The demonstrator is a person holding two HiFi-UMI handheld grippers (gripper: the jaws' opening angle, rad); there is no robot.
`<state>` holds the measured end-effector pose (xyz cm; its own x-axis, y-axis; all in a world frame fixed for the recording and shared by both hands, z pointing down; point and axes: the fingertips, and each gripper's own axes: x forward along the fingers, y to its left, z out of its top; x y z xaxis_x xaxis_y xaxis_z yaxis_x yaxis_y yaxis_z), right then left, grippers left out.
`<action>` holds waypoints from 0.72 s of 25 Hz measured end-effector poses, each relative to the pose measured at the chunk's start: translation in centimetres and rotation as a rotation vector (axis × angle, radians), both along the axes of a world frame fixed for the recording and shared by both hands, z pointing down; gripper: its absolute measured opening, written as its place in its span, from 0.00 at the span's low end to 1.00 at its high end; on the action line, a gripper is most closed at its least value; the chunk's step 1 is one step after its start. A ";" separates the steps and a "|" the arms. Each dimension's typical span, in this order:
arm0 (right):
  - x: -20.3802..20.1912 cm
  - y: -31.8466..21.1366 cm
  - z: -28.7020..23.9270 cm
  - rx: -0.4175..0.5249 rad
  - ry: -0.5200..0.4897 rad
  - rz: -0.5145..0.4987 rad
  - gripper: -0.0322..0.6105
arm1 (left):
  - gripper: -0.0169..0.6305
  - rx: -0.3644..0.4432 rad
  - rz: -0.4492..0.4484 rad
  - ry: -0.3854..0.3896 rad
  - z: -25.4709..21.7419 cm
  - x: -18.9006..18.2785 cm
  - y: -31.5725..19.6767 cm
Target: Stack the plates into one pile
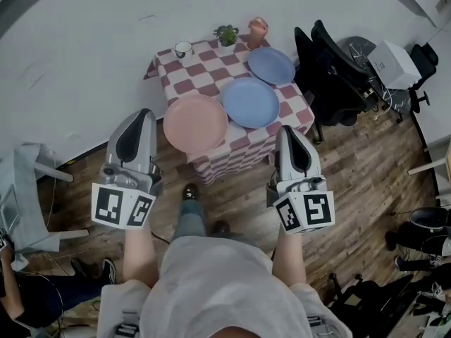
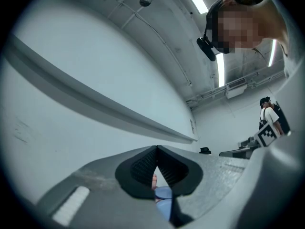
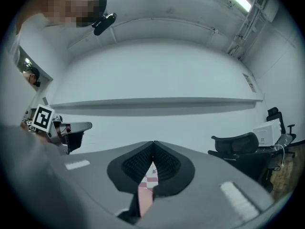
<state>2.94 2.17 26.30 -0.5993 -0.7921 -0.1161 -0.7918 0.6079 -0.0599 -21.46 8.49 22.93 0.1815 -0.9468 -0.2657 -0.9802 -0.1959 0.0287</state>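
Plates: three, unstacked

Pink plate [image 1: 195, 122] at table's [image 1: 211, 56] near edge; blue plate [image 1: 251, 102] beside it, second blue plate [image 1: 271, 65] beyond. Left gripper [image 1: 144, 117] and right gripper [image 1: 289, 132] closed, empty, short of table. Pink lies just ahead-right of left.

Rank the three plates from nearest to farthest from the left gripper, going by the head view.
1. Pink plate, at the near edge of the table, just right of the left gripper.
2. Nearer blue plate, mid-table, beyond the pink one.
3. Farther blue plate, toward the back right.
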 end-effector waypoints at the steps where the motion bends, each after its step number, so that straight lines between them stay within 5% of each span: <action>1: -0.4 -0.7 0.1 -0.006 0.002 0.008 0.05 | 0.03 -0.007 0.010 -0.003 0.1 -0.3 -1.0; 8: -3.8 -6.3 1.3 -0.062 0.029 0.070 0.05 | 0.03 -0.056 0.118 -0.013 1.1 -2.8 -8.9; 18: -7.9 -13.4 6.9 -0.234 0.036 0.179 0.05 | 0.05 -0.227 0.286 -0.044 6.4 -6.1 -18.9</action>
<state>-5.00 -11.24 33.17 -0.4477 -0.8885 0.1005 -0.8895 0.4309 -0.1521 -27.57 -10.44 29.33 0.4544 -0.8898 -0.0409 -0.8877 -0.4562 0.0617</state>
